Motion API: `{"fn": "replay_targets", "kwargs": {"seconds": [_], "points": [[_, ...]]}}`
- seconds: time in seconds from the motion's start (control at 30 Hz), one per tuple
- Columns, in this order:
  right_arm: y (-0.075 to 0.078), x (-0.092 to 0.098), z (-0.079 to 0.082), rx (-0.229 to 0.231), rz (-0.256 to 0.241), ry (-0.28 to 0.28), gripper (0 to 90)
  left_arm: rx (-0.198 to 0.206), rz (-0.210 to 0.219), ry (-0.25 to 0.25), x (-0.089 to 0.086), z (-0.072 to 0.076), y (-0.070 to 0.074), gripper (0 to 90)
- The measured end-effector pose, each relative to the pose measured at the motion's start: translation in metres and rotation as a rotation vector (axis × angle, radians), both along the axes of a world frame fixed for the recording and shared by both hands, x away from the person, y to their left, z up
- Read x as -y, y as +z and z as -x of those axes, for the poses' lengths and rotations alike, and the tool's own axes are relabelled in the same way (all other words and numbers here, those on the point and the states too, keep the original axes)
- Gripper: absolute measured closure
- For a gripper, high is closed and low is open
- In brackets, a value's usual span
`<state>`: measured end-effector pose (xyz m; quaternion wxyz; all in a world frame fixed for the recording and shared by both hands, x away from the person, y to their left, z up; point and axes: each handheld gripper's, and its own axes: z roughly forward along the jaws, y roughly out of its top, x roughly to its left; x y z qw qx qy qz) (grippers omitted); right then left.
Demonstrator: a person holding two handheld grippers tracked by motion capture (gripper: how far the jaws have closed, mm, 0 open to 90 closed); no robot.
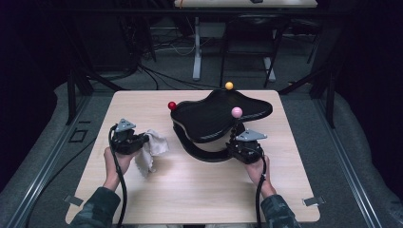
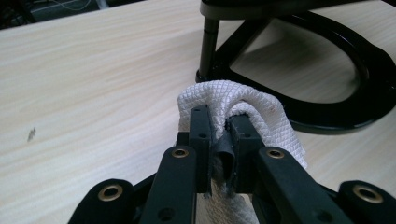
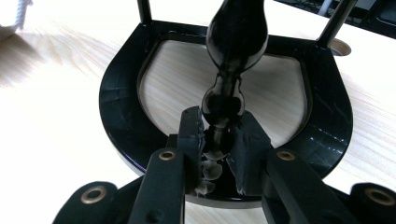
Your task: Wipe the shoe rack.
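Table [image 1: 199, 190]: light wood, work sits in the middle, both forearms come in from the near edge.

Black stand [image 1: 216, 116]: biggest item, centre-right. Curved glossy tray on top, ring-shaped base [image 3: 224, 93] flat on the wood below, thin posts between. Three balls on the posts: red [image 1: 172, 105] at the left, orange [image 1: 229, 85] at the far side, pink [image 1: 236, 112] near-right. Looks set there so the top can be wiped from the left while the right side gets braced.

Right gripper [image 3: 219, 135]: at the stand's near-right corner, jaws narrow and clamped on the turned black post [image 3: 236, 42] rising from the base. My read: it's an anchor grip, keeps the stand from sliding or tipping under wiping pressure.

Left gripper [image 2: 219, 135]: left of the stand, jaws pinched on a fold of the white cloth [image 2: 233, 100]. Cloth is bunched over the jaw tips like a pad; the rest hangs down toward the table [image 1: 152, 152]. Holding it bunched gives a soft face to rub with.

Cloth vs stand: just beside the stand's left edge, apart from it, not touching. In the left gripper view, the base ring and one post lie just ahead of the cloth. Wiping contact not yet made, I'd say.
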<state>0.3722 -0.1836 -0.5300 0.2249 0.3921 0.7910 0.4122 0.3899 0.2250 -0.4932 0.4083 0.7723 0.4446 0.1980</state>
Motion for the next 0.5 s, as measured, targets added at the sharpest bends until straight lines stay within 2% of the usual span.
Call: {"fn": "replay_targets", "kwargs": {"seconds": [0.13,0.2,0.27,0.4,0.5], "points": [[0.003,0.0,0.004,0.009,0.007,-0.017,70.4,-0.011,-0.014,-0.004,0.006,-0.017,0.002,81.7],[0.005,0.002,0.005,0.002,0.008,-0.014,74.1,-0.015,-0.008,-0.003,0.009,-0.025,0.005,81.7],[0.004,0.001,0.005,0.005,-0.002,-0.015,74.4,-0.011,-0.019,0.001,0.014,-0.033,0.009,81.7],[0.004,-0.001,0.006,0.008,0.019,-0.032,75.0,-0.003,-0.041,-0.005,0.026,-0.046,0.018,81.8],[0.003,-0.001,0.006,0.0,0.008,-0.031,75.0,-0.002,-0.066,-0.01,0.037,-0.056,0.022,81.8]]}}
